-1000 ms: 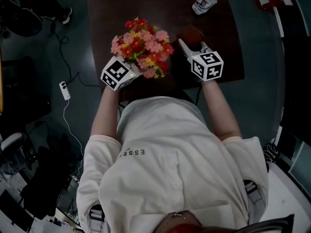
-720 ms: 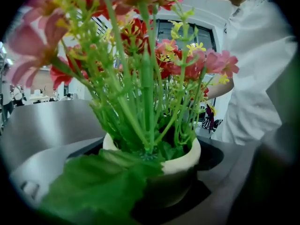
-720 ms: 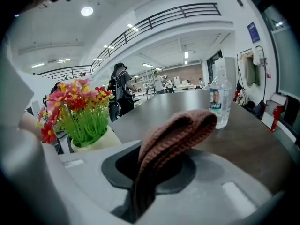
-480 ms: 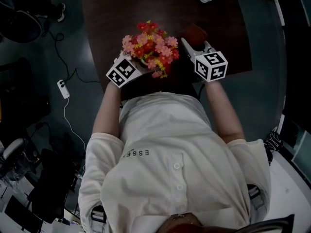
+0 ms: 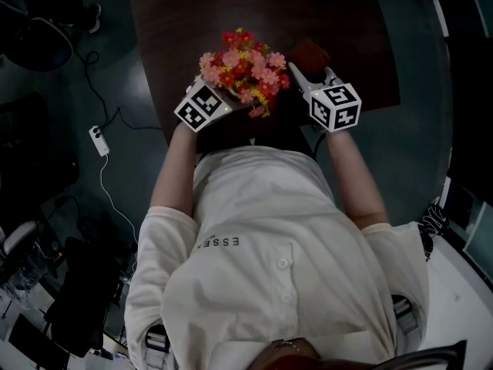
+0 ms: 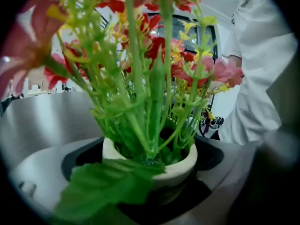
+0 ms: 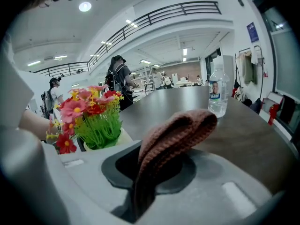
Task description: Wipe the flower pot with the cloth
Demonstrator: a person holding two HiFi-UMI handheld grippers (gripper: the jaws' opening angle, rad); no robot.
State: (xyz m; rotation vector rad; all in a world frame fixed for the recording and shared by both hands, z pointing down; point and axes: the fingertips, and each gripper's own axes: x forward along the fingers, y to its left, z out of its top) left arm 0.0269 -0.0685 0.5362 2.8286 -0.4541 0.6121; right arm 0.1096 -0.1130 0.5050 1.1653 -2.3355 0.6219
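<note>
A cream flower pot point(image 6: 180, 165) of red, pink and yellow artificial flowers point(image 5: 245, 68) sits between the jaws of my left gripper point(image 6: 150, 179), which is shut on it. In the head view the flowers hide the pot and that gripper's fingertips; only its marker cube point(image 5: 202, 105) shows. My right gripper point(image 5: 308, 71) is just right of the flowers, shut on a brown knitted cloth point(image 7: 174, 134) that folds up and over its jaws. The right gripper view has the pot point(image 7: 107, 141) close on the left, apart from the cloth point(image 5: 310, 52).
Both grippers work over a dark brown table point(image 5: 231, 6) near its front edge. A water bottle point(image 7: 217, 96) stands farther back on the right. The floor at the left holds a power strip point(image 5: 99, 141) and cable. People stand far off in the hall.
My left gripper has carried the pot and flowers to the right, closing the gap to the right gripper. The right gripper still holds the cloth in about the same place.
</note>
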